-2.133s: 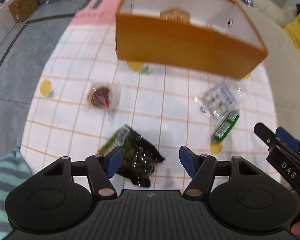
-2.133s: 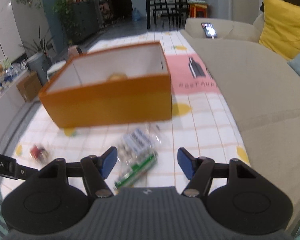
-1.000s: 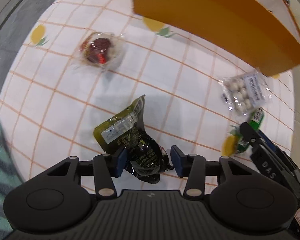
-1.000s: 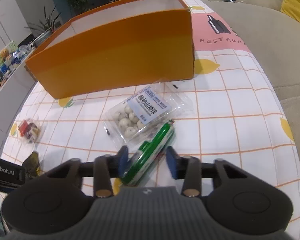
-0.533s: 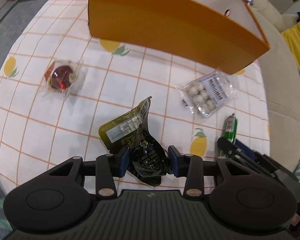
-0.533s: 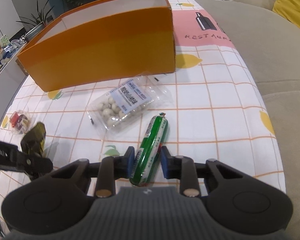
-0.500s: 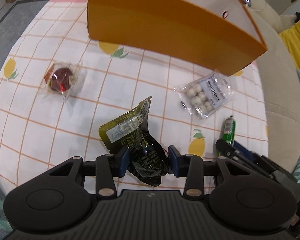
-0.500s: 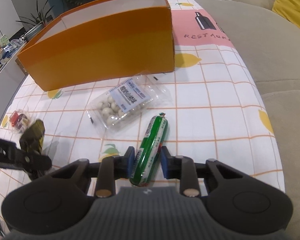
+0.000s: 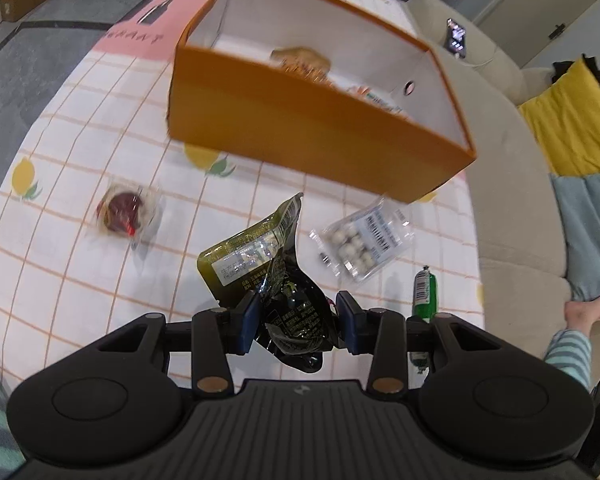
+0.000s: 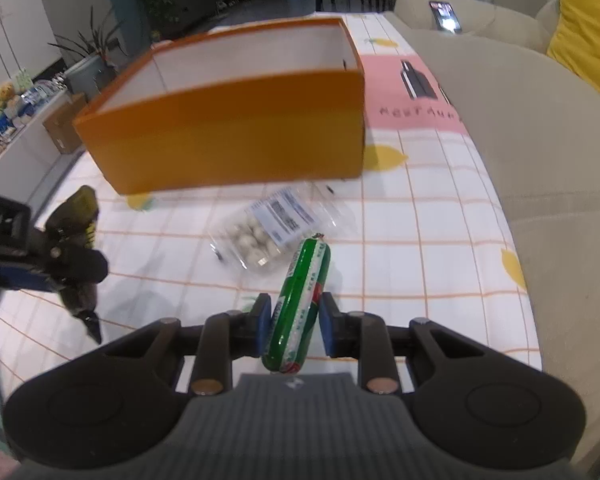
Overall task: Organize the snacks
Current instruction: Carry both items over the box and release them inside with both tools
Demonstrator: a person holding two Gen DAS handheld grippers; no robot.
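My left gripper [image 9: 296,322] is shut on a dark green snack pouch [image 9: 260,268] and holds it above the tablecloth, short of the orange box [image 9: 308,128]. The pouch also shows in the right wrist view [image 10: 78,216]. My right gripper [image 10: 292,322] is shut on a green sausage stick [image 10: 302,292], lifted off the cloth; the stick also shows in the left wrist view [image 9: 424,296]. The orange box [image 10: 228,144] has several snacks inside [image 9: 304,58]. A clear pack of white balls [image 9: 360,240] [image 10: 268,226] lies in front of the box. A red wrapped snack [image 9: 122,214] lies at the left.
The table has a white checked cloth with lemons [image 9: 80,272] and a pink end panel [image 10: 416,100]. A beige sofa [image 10: 540,140] runs along the right with a phone [image 10: 444,14] and a yellow cushion [image 9: 572,120]. A person's foot [image 9: 588,308] is at the right.
Both grippers have lifted their snacks off the cloth and moved toward the orange box, whose inside now shows in the left wrist view. Both stay shut.
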